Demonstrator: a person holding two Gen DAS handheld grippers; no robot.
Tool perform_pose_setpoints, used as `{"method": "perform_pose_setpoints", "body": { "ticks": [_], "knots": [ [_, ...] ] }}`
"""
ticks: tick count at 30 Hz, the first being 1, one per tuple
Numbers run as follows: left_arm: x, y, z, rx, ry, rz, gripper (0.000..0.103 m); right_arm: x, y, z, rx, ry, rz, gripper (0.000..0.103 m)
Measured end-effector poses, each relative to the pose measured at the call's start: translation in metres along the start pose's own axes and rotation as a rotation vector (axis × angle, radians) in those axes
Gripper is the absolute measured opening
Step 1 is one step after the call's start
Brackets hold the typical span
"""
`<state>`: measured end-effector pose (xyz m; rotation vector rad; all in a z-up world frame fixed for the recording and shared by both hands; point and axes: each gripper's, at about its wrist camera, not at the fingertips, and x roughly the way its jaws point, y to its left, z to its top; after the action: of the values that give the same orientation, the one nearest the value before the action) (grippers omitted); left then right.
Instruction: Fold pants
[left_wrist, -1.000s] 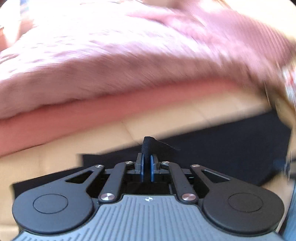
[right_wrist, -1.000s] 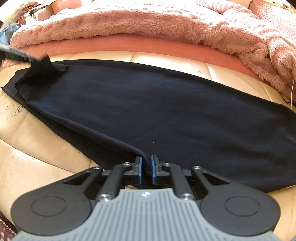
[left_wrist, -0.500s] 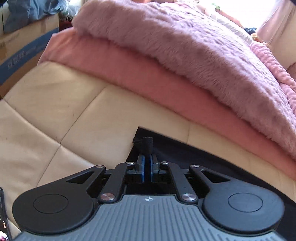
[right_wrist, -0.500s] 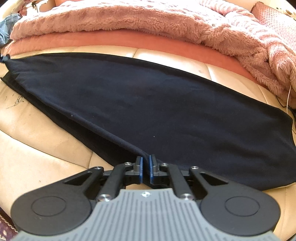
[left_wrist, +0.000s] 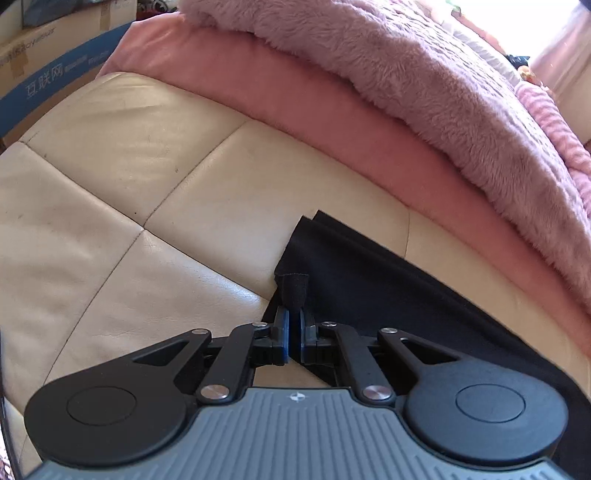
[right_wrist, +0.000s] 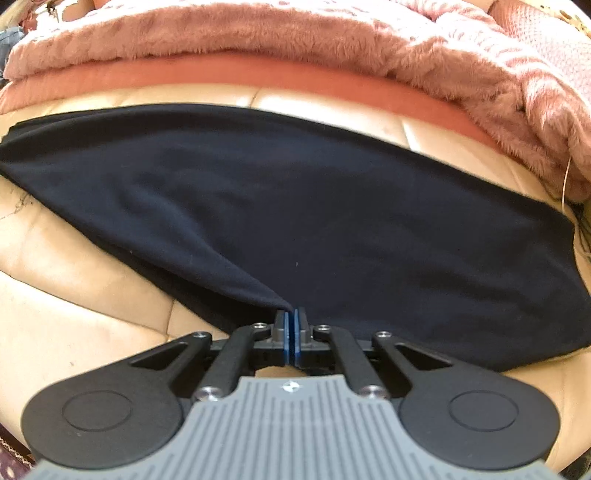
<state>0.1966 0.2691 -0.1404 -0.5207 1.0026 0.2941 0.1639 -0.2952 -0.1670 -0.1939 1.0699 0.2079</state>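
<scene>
Bare cream leather sofa cushions (left_wrist: 122, 206) are lying open to the left of the black pants (right_wrist: 314, 221), while the heaped pink fleece blanket (left_wrist: 424, 81) is walling off the far side and a cardboard box (left_wrist: 44, 66) is standing beyond the sofa's left end.

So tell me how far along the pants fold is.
Done: the pants lie on the sofa doubled lengthwise, one leg over the other. In hand: the left gripper pinches a corner at the narrow end, and the right gripper has just closed on the near edge. Left: no crosswise fold shows yet; the pants lie at full length.
</scene>
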Motion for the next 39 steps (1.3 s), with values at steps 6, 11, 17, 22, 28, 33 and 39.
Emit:
{"method": "perform_pose_setpoints", "body": {
  "ticks": [6, 11, 17, 22, 28, 33, 39],
  "knots": [
    [-0.013, 0.016, 0.008, -0.089, -0.093, 0.051, 0.024, -0.004, 0.0, 0.002, -0.006, -0.002, 0.011, 0.025],
    [-0.025, 0.015, 0.015, -0.047, -0.127, -0.031, 0.039, -0.025, 0.006, 0.008, 0.028, -0.091, 0.069, 0.037],
    [0.002, -0.026, 0.033, 0.198, -0.091, 0.026, 0.056, -0.006, 0.003, 0.035, 0.089, -0.142, 0.028, 0.036],
    [0.025, -0.035, 0.033, 0.252, -0.069, 0.033, 0.022, 0.027, -0.006, 0.065, 0.214, -0.133, 0.117, 0.015],
    [0.015, -0.046, 0.036, 0.295, -0.198, -0.016, 0.002, 0.058, 0.018, 0.096, 0.168, -0.133, 0.163, 0.01],
    [0.017, -0.051, 0.051, 0.302, -0.215, -0.013, 0.002, 0.069, 0.039, 0.111, 0.116, -0.154, 0.173, 0.01],
    [0.04, -0.044, 0.049, 0.253, -0.167, 0.057, 0.01, 0.075, 0.05, 0.121, 0.075, -0.147, 0.152, 0.01]
  ]
}}
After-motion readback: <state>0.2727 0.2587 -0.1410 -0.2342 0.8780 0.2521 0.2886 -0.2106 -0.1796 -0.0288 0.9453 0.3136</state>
